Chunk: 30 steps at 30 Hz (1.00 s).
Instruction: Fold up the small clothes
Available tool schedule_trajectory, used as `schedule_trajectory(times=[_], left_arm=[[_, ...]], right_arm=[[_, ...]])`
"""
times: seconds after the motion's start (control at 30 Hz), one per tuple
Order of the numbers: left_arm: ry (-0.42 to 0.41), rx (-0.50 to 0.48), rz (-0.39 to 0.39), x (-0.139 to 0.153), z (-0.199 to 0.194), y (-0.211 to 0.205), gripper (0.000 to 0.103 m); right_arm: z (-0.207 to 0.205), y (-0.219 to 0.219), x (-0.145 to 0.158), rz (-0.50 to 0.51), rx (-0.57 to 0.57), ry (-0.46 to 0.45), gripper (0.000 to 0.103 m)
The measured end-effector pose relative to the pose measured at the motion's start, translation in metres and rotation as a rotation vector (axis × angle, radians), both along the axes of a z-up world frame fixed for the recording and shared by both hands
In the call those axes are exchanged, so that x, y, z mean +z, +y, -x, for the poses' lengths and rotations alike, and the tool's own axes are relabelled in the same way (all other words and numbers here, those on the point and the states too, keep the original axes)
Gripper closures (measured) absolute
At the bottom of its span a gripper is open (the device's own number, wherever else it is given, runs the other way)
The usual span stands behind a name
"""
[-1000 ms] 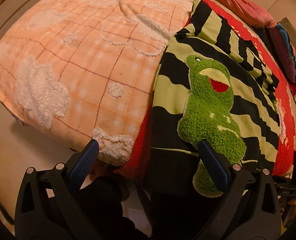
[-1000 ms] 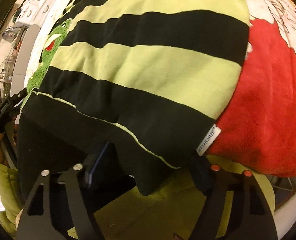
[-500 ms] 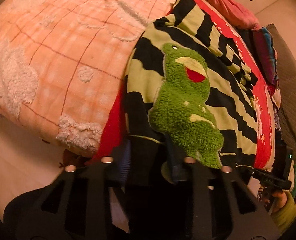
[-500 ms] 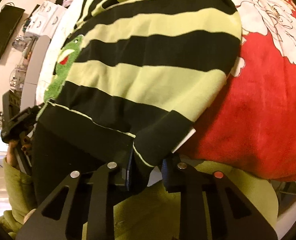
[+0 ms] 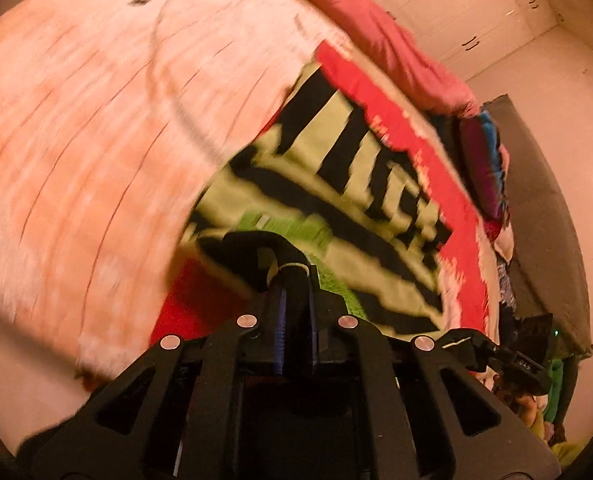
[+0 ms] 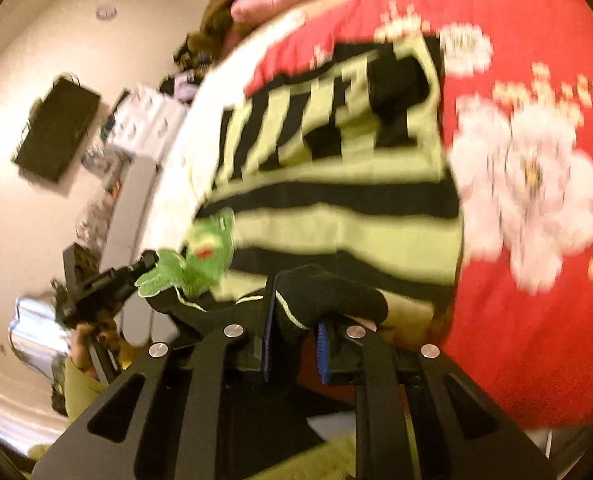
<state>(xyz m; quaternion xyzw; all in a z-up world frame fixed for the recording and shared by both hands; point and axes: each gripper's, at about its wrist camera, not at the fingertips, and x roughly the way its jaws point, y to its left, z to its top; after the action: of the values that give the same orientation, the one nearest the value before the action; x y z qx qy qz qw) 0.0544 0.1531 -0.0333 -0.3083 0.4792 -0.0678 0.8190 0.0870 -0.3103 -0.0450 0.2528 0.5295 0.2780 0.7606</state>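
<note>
**Hem pinched on both sides, about to flip it over**

So I've got both corners of the bottom hem. My left gripper (image 5: 294, 312) is clamped on the black hem band, the cloth bunched up in a loop right at the tips, poking out toward 12 o'clock. My right gripper (image 6: 294, 338) is doing the same on its corner: jaws closed on a wad of black hem with the thin pale stitch line running through it. In the right view I can see my other tool off at 9 o'clock, holding its end near the green frog patch (image 6: 200, 256).

Step-wise I'd call this the first fold: hem lifted off the bed, body of the striped sweater (image 5: 336, 208) lying flat beyond the jaws toward 12 to 1 o'clock. Both views are pretty smeared, so I can't say how high the hem is off the bedding.

Next move, as I judge it: carry both corners forward together toward the neck end, keep them level so the fold line comes out straight, then lay it down and let go. If one side leads, the stripes will go crooked.

Further out, the sweater sits on the red floral blanket (image 6: 536, 280), with the peach checked blanket (image 5: 96, 140) off at 10 o'clock in the left view, and a pink pillow (image 5: 384, 40) at the far end.
</note>
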Motion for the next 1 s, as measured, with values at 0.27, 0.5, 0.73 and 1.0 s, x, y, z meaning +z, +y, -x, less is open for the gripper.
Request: schedule_trajectory(times=[0.27, 0.5, 0.73, 1.0], left_arm=[[0.003, 0.059, 0.076, 0.000, -0.088, -0.013, 0.100], [0.025, 0.218, 0.085, -0.017, -0.151, -0.025, 0.100], [-0.081, 0.306, 0.069, -0.031, -0.159, -0.041, 0.084], [-0.232, 0.263, -0.174, -0.025, -0.131, -0.049, 0.078]], right_arm=[[-0.085, -0.021, -0.002, -0.070, -0.145, -0.002, 0.087], [-0.146, -0.028, -0.025, -0.034, -0.207, 0.034, 0.087], [-0.164, -0.037, -0.056, -0.039, -0.280, 0.079, 0.069], [-0.144, -0.062, -0.037, -0.052, -0.404, -0.084, 0.022]])
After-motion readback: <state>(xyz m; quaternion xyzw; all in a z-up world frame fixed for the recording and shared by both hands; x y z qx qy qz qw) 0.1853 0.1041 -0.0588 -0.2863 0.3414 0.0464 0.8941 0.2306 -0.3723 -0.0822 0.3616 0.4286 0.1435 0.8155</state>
